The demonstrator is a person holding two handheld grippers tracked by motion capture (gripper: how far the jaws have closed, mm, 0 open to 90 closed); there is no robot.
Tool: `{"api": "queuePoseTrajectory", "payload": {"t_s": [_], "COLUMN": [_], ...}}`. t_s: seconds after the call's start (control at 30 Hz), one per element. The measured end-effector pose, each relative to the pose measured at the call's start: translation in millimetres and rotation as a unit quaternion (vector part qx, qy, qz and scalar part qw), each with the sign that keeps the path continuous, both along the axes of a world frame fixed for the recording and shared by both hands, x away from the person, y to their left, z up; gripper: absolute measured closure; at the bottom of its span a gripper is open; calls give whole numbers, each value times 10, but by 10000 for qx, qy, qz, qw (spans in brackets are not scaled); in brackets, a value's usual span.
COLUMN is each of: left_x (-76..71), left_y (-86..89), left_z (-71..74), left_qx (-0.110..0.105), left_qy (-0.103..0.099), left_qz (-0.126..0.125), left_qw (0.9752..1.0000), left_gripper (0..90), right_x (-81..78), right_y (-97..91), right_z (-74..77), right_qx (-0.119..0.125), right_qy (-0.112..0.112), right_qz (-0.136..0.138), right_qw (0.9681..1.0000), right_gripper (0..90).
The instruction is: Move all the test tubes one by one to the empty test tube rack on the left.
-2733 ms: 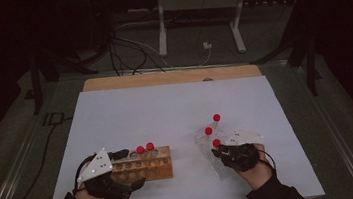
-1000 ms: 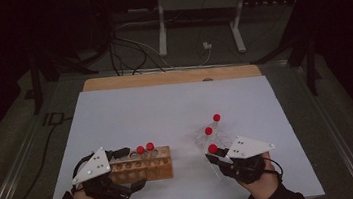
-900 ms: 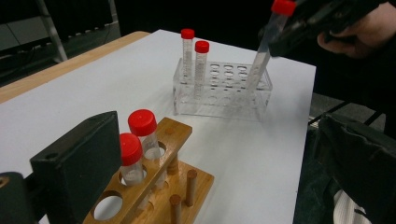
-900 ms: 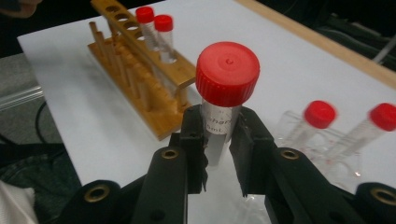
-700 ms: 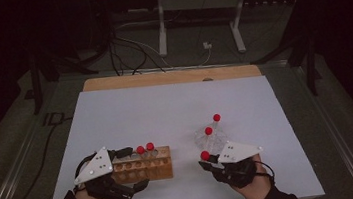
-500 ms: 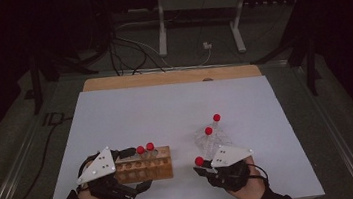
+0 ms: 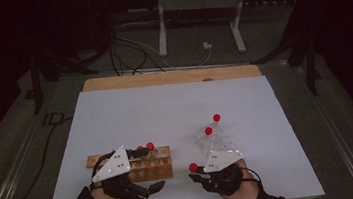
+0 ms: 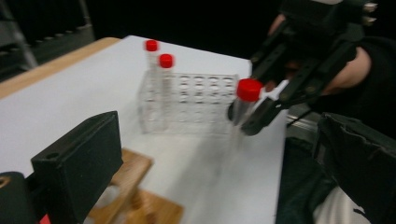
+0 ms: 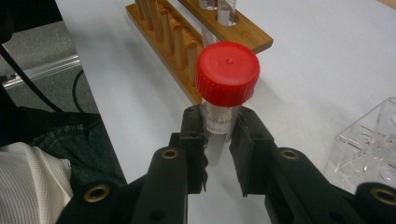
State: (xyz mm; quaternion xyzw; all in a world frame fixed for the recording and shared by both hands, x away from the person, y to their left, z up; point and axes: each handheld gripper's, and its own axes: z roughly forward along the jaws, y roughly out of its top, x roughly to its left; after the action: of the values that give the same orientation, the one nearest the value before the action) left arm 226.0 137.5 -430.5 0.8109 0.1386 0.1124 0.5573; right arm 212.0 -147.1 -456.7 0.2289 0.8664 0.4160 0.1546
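My right gripper is shut on a clear tube with a red cap, held upright a little above the white table. In the right gripper view both pads press the tube just under its cap. The wooden rack lies to its left with two red-capped tubes standing in it. My left gripper is open, its jaws on either side of the rack's near end. The left gripper view shows its jaws wide apart, the rack low between them, and the right gripper with its tube beyond.
A clear plastic rack stands behind my right hand with two red-capped tubes in it. It also shows in the left gripper view and at the right gripper view's edge. White table stretches beyond both racks.
My right gripper has carried the red-capped tube left and toward the table's front, away from the clear rack and closer to the wooden one. My left hand has shifted slightly right.
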Motion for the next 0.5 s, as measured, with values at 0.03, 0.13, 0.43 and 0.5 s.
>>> {"api": "queuePoseTrajectory", "payload": {"t_s": [0.03, 0.13, 0.43, 0.5], "left_x": [1, 11, 36, 40], "left_y": [-37, -144, -358, -402], "left_z": [-4, -18, -53, -64], "left_qx": [12, 41, 86, 98], "left_qy": [2, 37, 94, 108], "left_qz": [-26, -149, -354, -380], "left_qw": [10000, 9999, 9993, 9992], "left_gripper": [24, 25, 64, 68], "right_x": [-1, -9, -12, -13], "right_y": [0, 6, 3, 4], "right_z": [-1, -2, 0, 0], "right_qx": [3, -1, 2, 3], "right_qy": [7, 8, 1, 4], "right_qz": [2, 12, 22, 24], "right_qw": [10000, 10000, 10000, 10000], "right_gripper": [755, 755, 755, 755]}}
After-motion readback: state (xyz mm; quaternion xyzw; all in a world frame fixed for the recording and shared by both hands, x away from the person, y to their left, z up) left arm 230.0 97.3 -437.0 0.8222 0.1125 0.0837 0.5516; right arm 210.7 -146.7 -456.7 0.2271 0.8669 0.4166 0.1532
